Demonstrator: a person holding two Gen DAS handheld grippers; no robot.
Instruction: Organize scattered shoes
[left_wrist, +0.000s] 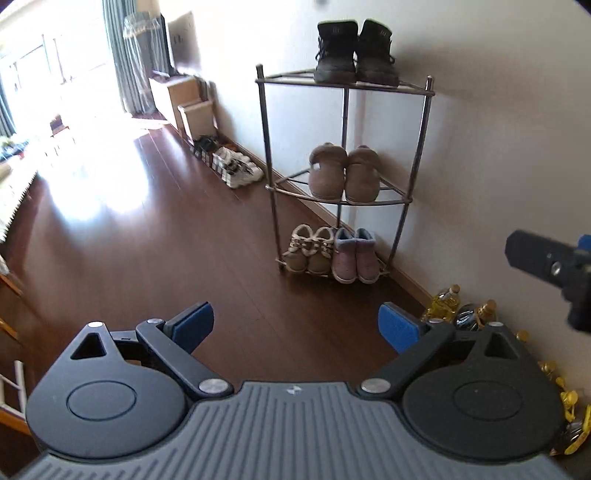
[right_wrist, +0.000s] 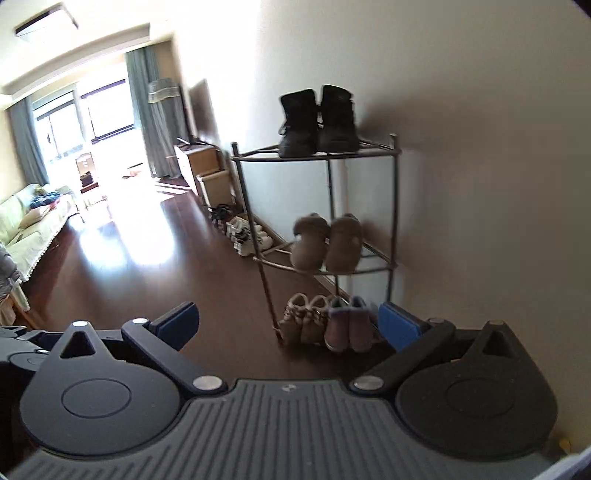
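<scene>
A three-tier metal corner shoe rack (left_wrist: 424, 122) (right_wrist: 396, 177) stands against the wall. Black boots (left_wrist: 354, 51) (right_wrist: 317, 122) sit on its top shelf, brown slippers (left_wrist: 343, 173) (right_wrist: 327, 242) on the middle, small tan shoes (left_wrist: 308, 249) (right_wrist: 303, 317) and pink boots (left_wrist: 352, 254) (right_wrist: 347, 326) on the bottom. My left gripper (left_wrist: 295, 326) is open and empty, held back from the rack above the floor. My right gripper (right_wrist: 288, 323) is open and empty too; its body shows at the right edge of the left wrist view (left_wrist: 546, 262).
More shoes (left_wrist: 229, 162) (right_wrist: 243, 230) line the wall beyond the rack, next to wooden cabinets (left_wrist: 184, 103). Yellow oil bottles (left_wrist: 458, 306) stand in the corner to the right. A sofa (right_wrist: 33, 221) is at far left. The floor (left_wrist: 166, 240) is dark wood.
</scene>
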